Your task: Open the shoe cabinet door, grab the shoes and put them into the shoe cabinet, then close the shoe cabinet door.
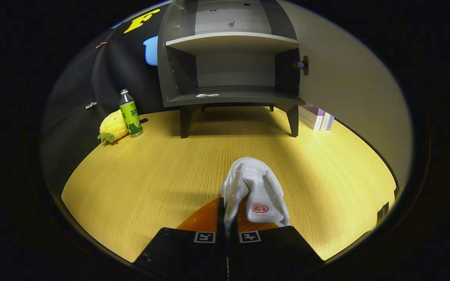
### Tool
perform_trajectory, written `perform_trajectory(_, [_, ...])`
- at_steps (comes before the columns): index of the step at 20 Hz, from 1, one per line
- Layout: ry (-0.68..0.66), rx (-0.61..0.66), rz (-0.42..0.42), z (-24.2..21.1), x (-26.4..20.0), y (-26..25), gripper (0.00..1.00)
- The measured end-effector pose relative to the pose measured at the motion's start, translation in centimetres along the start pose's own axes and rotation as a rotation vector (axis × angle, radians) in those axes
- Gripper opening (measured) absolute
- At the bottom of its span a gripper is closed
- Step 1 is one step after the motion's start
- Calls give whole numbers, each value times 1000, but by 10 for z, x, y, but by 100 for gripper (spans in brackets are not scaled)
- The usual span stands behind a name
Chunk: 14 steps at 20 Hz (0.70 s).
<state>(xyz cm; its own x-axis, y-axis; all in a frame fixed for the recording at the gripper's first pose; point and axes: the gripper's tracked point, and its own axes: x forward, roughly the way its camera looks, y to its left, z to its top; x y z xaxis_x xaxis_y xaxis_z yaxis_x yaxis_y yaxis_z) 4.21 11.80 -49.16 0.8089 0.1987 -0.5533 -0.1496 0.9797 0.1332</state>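
the gripper (227, 218) pinches a white shoe (254, 191), the open shoe cabinet (231, 93) beyond at twelve o'clock.

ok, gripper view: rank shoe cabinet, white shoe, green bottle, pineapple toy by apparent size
1. shoe cabinet
2. white shoe, pinched in the shut tool; it sits close to the camera, so its size is inflated
3. green bottle and pineapple toy: look alike, not ranked
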Motion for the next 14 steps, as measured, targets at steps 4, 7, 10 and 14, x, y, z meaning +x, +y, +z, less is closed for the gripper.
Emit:
perform_trajectory(4, [-21, 30, 22, 43, -34, -1, 7])
perform_trajectory(7, [-48, 46, 2, 95, -61, -8, 7])
perform_trajectory(10, [-104, 44, -9, 161, -87, -9, 7])
perform_trajectory(14, [-183, 40, 8, 251, -110, -2, 7])
